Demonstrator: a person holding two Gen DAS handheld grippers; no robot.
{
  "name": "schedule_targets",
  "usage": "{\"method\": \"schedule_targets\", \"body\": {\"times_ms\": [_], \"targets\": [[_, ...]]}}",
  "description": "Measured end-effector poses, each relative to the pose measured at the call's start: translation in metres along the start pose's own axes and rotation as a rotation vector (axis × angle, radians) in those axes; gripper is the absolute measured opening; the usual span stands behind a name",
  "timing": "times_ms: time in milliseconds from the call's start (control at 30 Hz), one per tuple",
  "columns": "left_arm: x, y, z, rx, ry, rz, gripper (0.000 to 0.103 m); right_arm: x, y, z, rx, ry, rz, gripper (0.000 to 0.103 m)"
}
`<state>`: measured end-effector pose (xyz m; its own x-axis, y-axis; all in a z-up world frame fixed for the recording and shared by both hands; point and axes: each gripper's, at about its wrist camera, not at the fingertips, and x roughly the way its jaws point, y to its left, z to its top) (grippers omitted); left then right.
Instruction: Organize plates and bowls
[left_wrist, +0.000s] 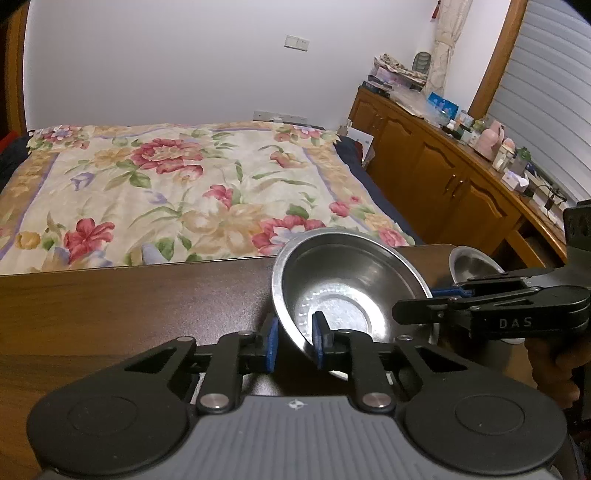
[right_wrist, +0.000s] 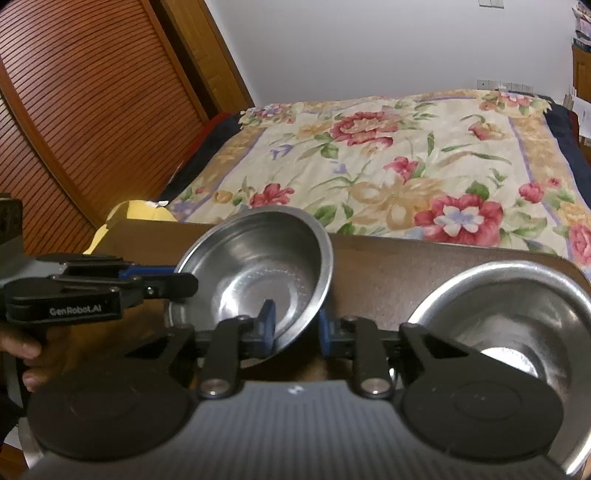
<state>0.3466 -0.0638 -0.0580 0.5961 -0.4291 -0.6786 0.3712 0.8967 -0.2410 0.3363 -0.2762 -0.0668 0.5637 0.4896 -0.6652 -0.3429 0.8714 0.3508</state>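
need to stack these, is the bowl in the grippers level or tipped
Tipped: the steel bowl leans, near rim low, with the left gripper and right gripper clamped on its rim.

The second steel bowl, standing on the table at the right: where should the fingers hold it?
Probably by the rim, from above, one finger inside and one outside: the bowl stands mouth up, and its thin edge is exposed.
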Motion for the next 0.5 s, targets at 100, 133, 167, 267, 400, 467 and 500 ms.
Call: {"method": "schedule_targets", "body": {"times_ms": [100,133,167,267,400,467,500], "targets": [[-0.007,-0.004,-0.002,0.008,-0.021,0.001,0.017,-0.006,0.001,-0.002,-0.001,-0.01,-0.003,0.02],[-0.01,-0.007,-0.003,0.014,-0.031,0.001,0.017,-0.009,0.003,-0.002,-0.004,-0.018,-0.003,0.02],[-0.014,-0.008,-0.004,0.019,-0.04,0.002,0.017,-0.013,0.005,-0.003,-0.008,-0.026,-0.002,0.02],[-0.026,-0.016,-0.006,0.039,-0.066,0.006,0.017,-0.025,0.01,-0.005,-0.022,-0.05,-0.003,0.02],[-0.04,-0.025,-0.007,0.054,-0.087,-0.008,0.017,-0.04,0.013,-0.008,-0.026,-0.079,-0.015,0.02],[-0.047,-0.03,-0.008,0.061,-0.094,-0.016,0.017,-0.046,0.014,-0.009,-0.022,-0.088,-0.019,0.02],[-0.051,-0.032,-0.009,0.065,-0.098,-0.02,0.017,-0.05,0.014,-0.01,-0.02,-0.092,-0.021,0.02]]}}
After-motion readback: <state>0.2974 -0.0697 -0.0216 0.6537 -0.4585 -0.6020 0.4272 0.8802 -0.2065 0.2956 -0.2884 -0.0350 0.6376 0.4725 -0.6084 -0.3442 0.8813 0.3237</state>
